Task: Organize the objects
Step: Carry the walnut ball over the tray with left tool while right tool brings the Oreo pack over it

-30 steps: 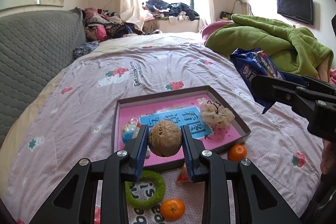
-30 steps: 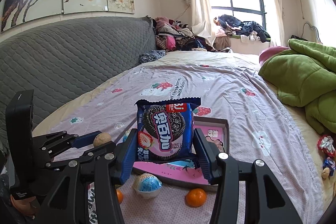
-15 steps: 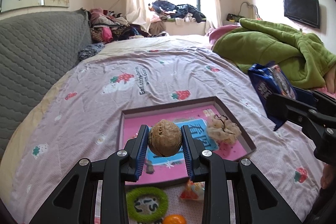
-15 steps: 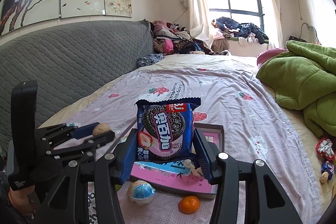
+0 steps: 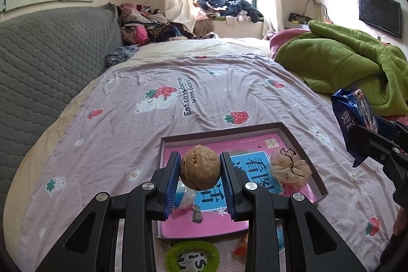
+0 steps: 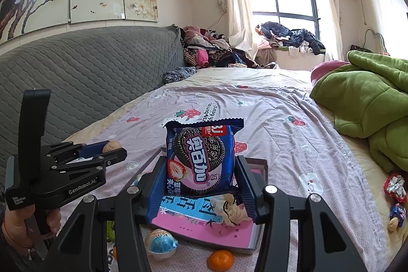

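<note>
My left gripper point(image 5: 200, 173) is shut on a brown walnut point(image 5: 200, 171), held in the air over the near part of a shallow box with a pink floor point(image 5: 298, 139). A cream scrunchie point(image 5: 290, 168) lies inside the box at its right. My right gripper point(image 6: 200, 179) is shut on a blue cookie packet point(image 6: 201, 159), upright above the same box point(image 6: 262, 167). In the right wrist view the left gripper point(image 6: 114, 149) with the walnut point(image 6: 111, 145) shows at left, held by a hand point(image 6: 15, 228). The packet point(image 5: 354, 114) also appears at the left wrist view's right edge.
On the strawberry-print bedspread point(image 5: 178, 93) near the box lie a green ring point(image 5: 192, 256), a blue-and-white egg toy point(image 6: 160, 244) and a mandarin point(image 6: 220, 260). A green blanket point(image 5: 344, 60) is heaped at right, a grey quilted headboard point(image 5: 51, 55) at left. Sweets point(image 6: 395, 193) lie far right.
Both grippers have moved forward over the bed with their loads, so the box now sits nearer and lower in both views. The mandarins have dropped out of the left wrist view.
</note>
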`<state>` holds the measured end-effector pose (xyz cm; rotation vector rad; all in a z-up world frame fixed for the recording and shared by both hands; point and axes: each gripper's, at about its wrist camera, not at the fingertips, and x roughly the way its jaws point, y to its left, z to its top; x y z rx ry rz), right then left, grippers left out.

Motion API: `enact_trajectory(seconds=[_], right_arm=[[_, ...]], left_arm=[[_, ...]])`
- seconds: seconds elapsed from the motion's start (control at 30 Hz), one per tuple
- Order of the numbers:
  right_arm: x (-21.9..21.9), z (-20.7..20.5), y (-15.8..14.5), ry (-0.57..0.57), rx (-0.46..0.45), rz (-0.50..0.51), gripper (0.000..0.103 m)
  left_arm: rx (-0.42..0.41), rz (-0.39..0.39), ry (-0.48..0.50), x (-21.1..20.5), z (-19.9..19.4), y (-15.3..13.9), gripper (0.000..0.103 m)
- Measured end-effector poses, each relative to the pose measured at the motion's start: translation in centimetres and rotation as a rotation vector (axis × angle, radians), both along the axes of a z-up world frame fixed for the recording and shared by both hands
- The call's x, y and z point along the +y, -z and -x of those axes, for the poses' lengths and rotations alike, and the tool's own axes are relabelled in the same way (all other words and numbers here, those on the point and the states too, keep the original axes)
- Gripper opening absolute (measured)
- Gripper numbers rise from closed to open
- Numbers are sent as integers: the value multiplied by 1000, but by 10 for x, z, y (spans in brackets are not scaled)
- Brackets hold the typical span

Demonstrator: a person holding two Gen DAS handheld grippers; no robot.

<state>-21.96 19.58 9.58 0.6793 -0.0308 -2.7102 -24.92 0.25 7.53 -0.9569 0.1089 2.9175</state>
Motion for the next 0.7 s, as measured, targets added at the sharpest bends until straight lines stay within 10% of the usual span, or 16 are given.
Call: enact_trajectory(seconds=[0.7], right_arm=[[-5,35,53,11,-135,-96,52]], left_arm=[[-171,60,74,34,51,73,32]])
